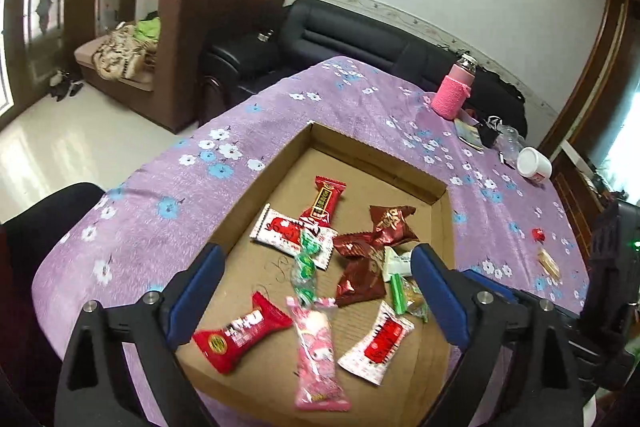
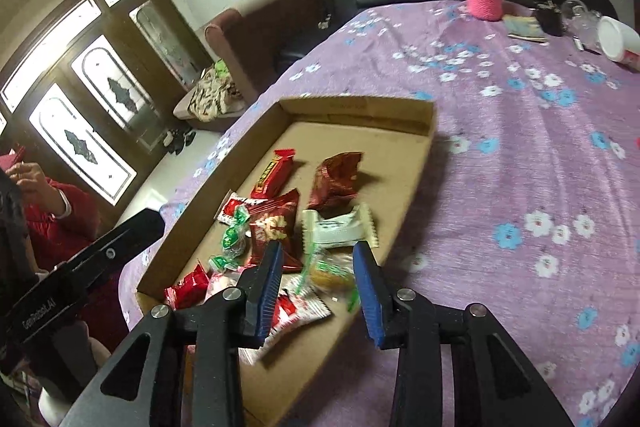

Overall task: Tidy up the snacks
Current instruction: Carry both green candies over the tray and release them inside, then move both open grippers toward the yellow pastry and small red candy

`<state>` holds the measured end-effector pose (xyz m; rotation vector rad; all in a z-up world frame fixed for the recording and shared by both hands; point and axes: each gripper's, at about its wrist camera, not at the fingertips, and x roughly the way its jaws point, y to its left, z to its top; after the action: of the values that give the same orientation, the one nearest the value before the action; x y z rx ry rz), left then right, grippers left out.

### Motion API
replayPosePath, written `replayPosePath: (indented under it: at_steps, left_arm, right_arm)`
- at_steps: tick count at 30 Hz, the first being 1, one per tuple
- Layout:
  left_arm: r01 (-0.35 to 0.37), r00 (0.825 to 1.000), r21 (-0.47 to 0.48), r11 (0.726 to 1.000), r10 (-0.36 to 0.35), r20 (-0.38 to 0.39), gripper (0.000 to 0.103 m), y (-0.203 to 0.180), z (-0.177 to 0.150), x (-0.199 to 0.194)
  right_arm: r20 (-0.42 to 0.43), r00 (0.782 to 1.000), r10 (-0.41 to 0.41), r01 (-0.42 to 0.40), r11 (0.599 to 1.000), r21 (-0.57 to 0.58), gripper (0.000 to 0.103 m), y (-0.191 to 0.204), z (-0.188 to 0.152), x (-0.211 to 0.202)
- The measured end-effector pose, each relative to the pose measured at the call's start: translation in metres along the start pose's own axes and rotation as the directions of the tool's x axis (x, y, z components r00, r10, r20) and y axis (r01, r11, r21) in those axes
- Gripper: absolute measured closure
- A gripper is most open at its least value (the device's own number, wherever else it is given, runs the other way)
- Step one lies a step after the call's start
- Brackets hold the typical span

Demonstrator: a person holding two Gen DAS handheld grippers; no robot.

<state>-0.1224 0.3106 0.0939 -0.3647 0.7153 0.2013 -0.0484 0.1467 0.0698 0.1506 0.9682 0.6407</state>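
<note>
A: Where are the snacks (image 1: 320, 259)?
B: Inside the cardboard tray (image 1: 372, 151), piled at its near end.
A: And the grippers?
B: The left gripper (image 1: 316, 259) is spread wide above them, empty. The right gripper (image 2: 316, 259) stands part-open over the tray's near corner, pinching nothing.

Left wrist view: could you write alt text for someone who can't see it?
A shallow cardboard tray on a purple floral tablecloth holds a scatter of wrapped snacks, seen between the open blue-padded fingers of the left gripper. A pink-sleeved bottle stands at the table's far edge.
</note>
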Motion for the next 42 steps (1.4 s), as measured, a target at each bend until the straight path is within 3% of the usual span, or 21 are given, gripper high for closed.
replayPosePath:
  at_steps: [2, 6, 16, 22, 42]
  left_arm:
    - [0.018, 1.000, 0.018, 1.000, -0.018, 0.003, 0.009, -0.011, -0.006, -0.005]
    - [-0.022, 0.999, 0.100, 0.995, 0.019, 0.027, 0.009, -0.040, -0.018, -0.015]
    - [0.033, 0.999, 0.336, 0.941, -0.025, -0.028, 0.009, -0.119, -0.055, -0.026]
    - [0.075, 0.996, 0.391, 0.917, -0.049, -0.075, 0.009, -0.145, -0.071, -0.021]
    - [0.130, 0.983, 0.447, 0.885, -0.057, -0.175, 0.009, -0.179, -0.089, 0.001]
  right_arm:
    - [0.013, 1.000, -0.007, 0.007, 1.000, 0.021, 0.063, -0.008, -0.002, -0.009]
    - [0.046, 0.999, -0.026, 0.023, 0.997, 0.074, 0.063, -0.033, -0.008, -0.031]
    - [0.109, 0.985, -0.131, 0.103, 0.968, 0.228, 0.063, -0.113, -0.031, -0.087]
    - [0.128, 0.975, -0.180, 0.137, 0.947, 0.292, 0.063, -0.149, -0.043, -0.112]
    - [0.155, 0.946, -0.283, 0.192, 0.880, 0.434, 0.063, -0.227, -0.064, -0.159]
